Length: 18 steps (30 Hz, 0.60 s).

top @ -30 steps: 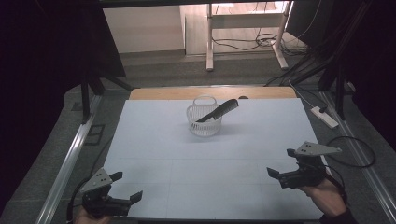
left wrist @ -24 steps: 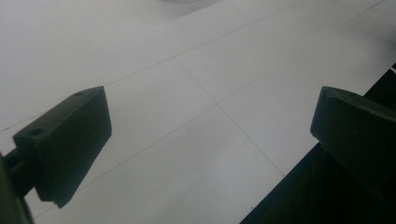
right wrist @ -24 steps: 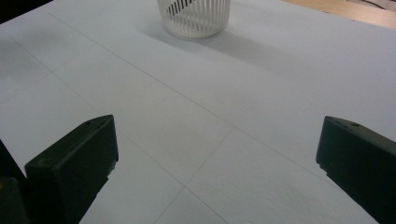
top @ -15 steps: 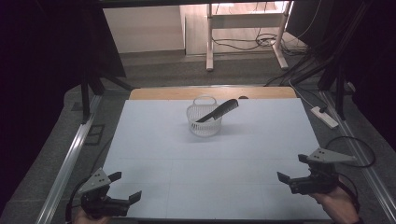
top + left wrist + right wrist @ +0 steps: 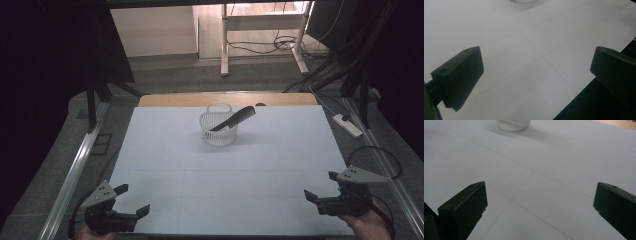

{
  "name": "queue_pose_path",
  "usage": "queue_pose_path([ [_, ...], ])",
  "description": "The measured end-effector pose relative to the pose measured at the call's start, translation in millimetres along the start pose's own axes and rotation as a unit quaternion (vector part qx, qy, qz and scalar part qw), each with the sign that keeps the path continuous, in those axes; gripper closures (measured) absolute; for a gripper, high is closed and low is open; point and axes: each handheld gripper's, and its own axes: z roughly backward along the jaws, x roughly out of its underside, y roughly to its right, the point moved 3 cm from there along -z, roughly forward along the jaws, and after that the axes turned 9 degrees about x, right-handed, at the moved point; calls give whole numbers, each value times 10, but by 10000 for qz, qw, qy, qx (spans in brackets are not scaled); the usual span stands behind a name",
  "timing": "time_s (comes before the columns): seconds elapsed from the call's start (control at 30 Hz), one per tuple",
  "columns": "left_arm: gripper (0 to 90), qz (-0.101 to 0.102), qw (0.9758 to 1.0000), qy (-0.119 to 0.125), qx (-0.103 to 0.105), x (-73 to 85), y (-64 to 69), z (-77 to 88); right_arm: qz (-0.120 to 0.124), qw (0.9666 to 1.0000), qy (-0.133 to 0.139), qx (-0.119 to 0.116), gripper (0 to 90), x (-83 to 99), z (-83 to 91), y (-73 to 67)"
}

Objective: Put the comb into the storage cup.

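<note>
A small white basket (image 5: 218,131) stands on the pale table sheet (image 5: 225,170) toward the far middle, with a black comb (image 5: 233,119) leaning in it, one end sticking out to the right. My left gripper (image 5: 132,200) rests at the near left corner, open and empty. At the near right edge my right gripper (image 5: 320,186) is open with nothing in it. The basket's base (image 5: 513,125) appears at the top of the right gripper view, and its rim edge (image 5: 522,1) at the top of the left gripper view.
A white power strip (image 5: 346,125) lies on the floor beyond the table's right side. Metal rails (image 5: 75,167) run along both sides. A wooden table edge (image 5: 227,99) shows behind the sheet. Cables and a desk frame (image 5: 225,40) sit farther back.
My right gripper has drawn back toward the near right corner of the table. The left gripper has stayed about where it was. The basket and comb are unmoved.
</note>
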Motion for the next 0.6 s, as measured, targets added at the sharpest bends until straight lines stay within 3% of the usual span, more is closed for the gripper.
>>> queue_pose_path([
  [0.6, 0, -49, 10000, 36, -67, 14, -7, 25, -175, 9990, -77, 394, 0, 200, 187, 55],
])
